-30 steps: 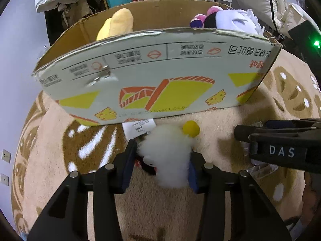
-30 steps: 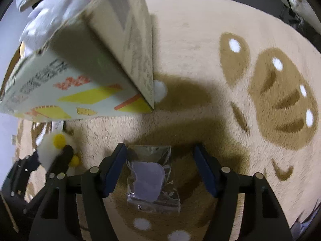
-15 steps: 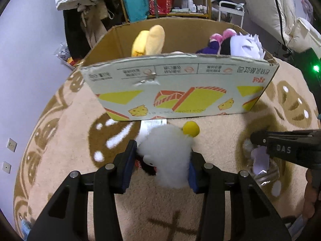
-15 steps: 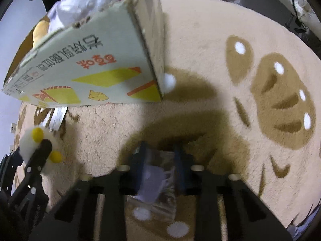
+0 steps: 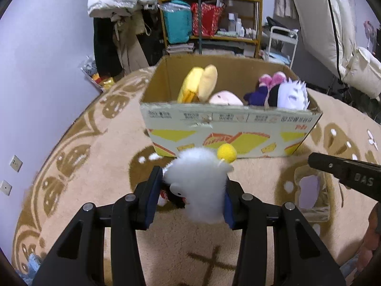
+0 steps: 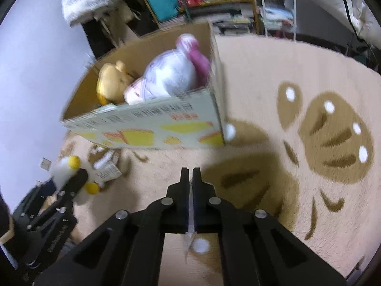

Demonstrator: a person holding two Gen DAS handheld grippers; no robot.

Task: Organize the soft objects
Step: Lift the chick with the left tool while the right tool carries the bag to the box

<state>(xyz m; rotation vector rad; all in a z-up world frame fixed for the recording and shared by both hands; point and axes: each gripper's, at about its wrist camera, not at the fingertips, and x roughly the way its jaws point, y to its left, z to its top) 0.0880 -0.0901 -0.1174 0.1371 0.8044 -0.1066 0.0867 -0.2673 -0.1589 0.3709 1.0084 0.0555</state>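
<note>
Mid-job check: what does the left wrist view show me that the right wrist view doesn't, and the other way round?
Only the left wrist view shows the left gripper shut on the white fluffy toy head-on, and the clear packet hanging under the right gripper.

Only the right wrist view shows the right gripper's jaws nearly closed on that packet's thin edge, plus a paper tag on the rug.

Both show the cardboard box already holding plush toys: a yellow one and a white one.
</note>
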